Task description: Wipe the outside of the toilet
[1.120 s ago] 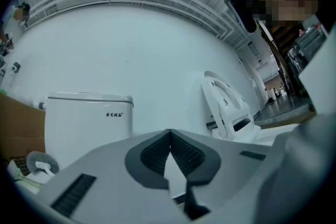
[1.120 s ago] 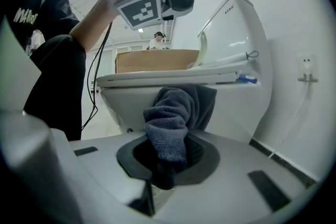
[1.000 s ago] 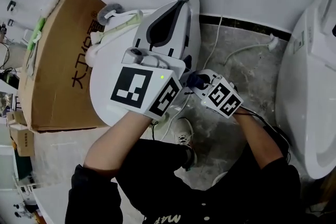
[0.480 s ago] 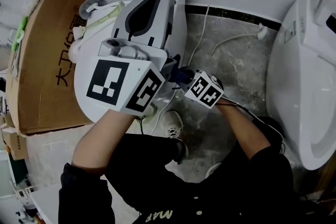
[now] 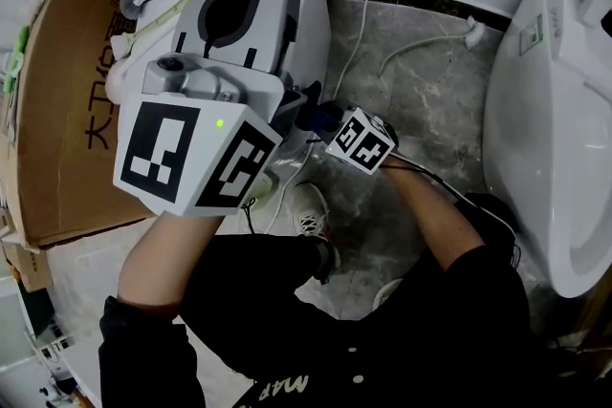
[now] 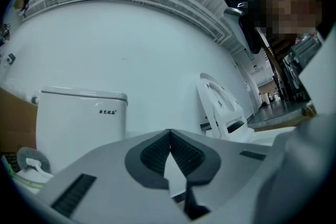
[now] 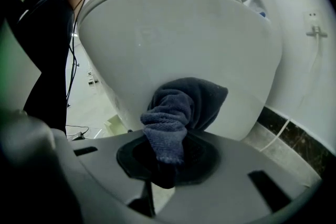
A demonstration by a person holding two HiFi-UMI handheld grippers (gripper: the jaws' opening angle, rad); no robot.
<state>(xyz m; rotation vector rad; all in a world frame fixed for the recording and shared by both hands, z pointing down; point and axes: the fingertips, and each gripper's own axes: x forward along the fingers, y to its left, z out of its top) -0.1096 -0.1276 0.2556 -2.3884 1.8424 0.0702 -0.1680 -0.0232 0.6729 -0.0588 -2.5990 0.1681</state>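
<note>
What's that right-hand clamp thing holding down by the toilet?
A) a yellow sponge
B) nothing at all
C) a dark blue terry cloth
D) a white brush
C: in the right gripper view, the jaws of the right gripper are shut on a dark blue terry cloth, bunched against the outside of the white ceramic toilet bowl.

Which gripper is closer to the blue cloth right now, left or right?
Right. The right gripper is shut on the blue cloth, at the outside of the toilet bowl. The left gripper is held higher, over the bowl, shut and empty.
</note>
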